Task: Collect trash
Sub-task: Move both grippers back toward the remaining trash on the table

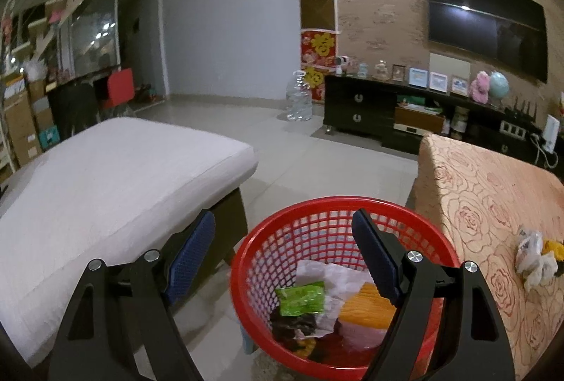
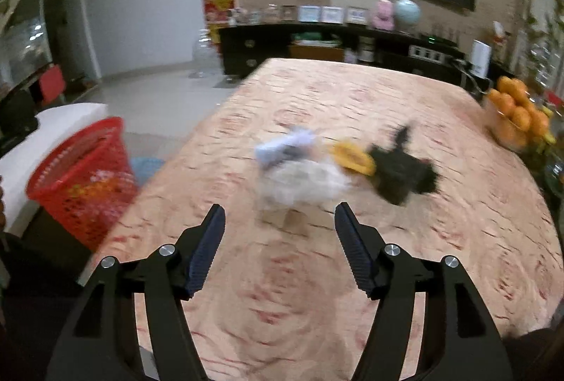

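— Where's the trash?
— A blurred pile [image 2: 299, 169] lies on the worktop [image 2: 352, 275]; more sits in the red basket [image 1: 246, 261] beside it.
— Fingers?
— Left gripper [image 1: 283, 233] and right gripper [image 2: 280, 222] both spread wide, holding nothing.

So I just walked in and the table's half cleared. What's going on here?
A person with a gripper in each hand is collecting trash. The left gripper hangs open and empty over the red basket, which already holds a green wrapper and crumpled paper. The right gripper is open above the table, facing a blurred pile of trash not yet picked up.
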`<state>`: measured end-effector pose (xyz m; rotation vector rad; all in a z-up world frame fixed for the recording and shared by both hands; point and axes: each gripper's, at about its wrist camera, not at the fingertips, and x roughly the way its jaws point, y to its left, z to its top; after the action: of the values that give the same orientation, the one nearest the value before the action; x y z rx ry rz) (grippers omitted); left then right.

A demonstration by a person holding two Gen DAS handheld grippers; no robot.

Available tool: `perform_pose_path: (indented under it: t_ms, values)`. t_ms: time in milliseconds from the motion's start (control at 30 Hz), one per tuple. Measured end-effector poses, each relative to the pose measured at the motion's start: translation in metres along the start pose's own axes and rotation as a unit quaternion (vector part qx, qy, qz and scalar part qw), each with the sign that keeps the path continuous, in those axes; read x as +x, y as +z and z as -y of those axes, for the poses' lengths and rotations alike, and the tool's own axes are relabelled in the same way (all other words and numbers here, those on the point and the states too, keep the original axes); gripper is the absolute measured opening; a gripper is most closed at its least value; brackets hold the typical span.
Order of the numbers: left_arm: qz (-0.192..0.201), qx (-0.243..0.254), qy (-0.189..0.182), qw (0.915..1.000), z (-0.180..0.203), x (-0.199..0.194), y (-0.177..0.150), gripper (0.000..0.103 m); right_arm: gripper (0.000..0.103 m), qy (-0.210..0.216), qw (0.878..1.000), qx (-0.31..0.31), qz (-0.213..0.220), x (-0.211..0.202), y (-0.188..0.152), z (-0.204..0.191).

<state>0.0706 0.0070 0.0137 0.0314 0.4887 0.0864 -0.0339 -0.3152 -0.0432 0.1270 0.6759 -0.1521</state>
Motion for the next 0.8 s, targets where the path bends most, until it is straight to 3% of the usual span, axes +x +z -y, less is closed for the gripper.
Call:
perform_pose_path:
  t_ms: [200,500,800]
  values:
    - [0.003,0.023,-0.029,0.9993,0.025,-0.007,-0.005,0.077,0.064,-0.039,0.999,0.038,0.004,-0.001,-0.014,0.046]
    - [-0.004,0.065,-0.08,0.9946,0.074,-0.014,-0.013,0.077,0.064,-0.035,0.997,0.075,0.0,0.001,-0.022,0.073]
    - [-0.024,0.13,-0.161,0.9781,0.143,-0.016,-0.017,0.077,0.064,-0.031,0.995,0.097,-0.004,0.001,-0.023,0.083]
